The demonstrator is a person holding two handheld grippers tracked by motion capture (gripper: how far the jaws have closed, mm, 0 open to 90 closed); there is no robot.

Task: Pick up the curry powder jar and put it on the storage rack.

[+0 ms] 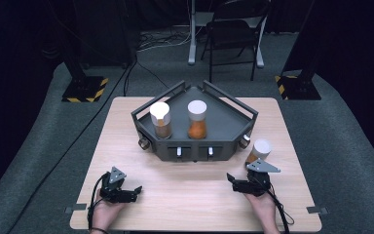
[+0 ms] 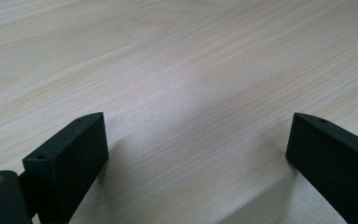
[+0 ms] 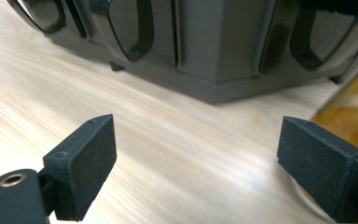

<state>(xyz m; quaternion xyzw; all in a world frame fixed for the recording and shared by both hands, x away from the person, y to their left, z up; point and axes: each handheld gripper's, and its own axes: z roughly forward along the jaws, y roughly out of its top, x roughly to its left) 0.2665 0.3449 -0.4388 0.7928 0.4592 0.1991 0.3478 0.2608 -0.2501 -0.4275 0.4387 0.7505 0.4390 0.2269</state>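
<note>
A dark grey five-sided tray (image 1: 224,122) stands at the back middle of the wooden table (image 1: 190,195). Two white-lidded jars stand upright in it: one with brown filling (image 1: 161,120), one with orange filling (image 1: 197,119). A third white-lidded jar (image 1: 259,151) stands on the table just right of the tray; its orange side (image 3: 349,116) shows in the right gripper view. My right gripper (image 1: 231,180) (image 3: 198,144) is open, just in front of that jar, and faces the tray's front wall (image 3: 205,51). My left gripper (image 1: 135,191) (image 2: 196,140) is open over bare wood at the front left.
The tray has raised rails, two white front latches (image 1: 179,151) and round knobs at its front corners. Beyond the table stand a black chair (image 1: 233,29) and two stands with yellow-black bases (image 1: 85,90). Cables trail from both grippers over the near edge.
</note>
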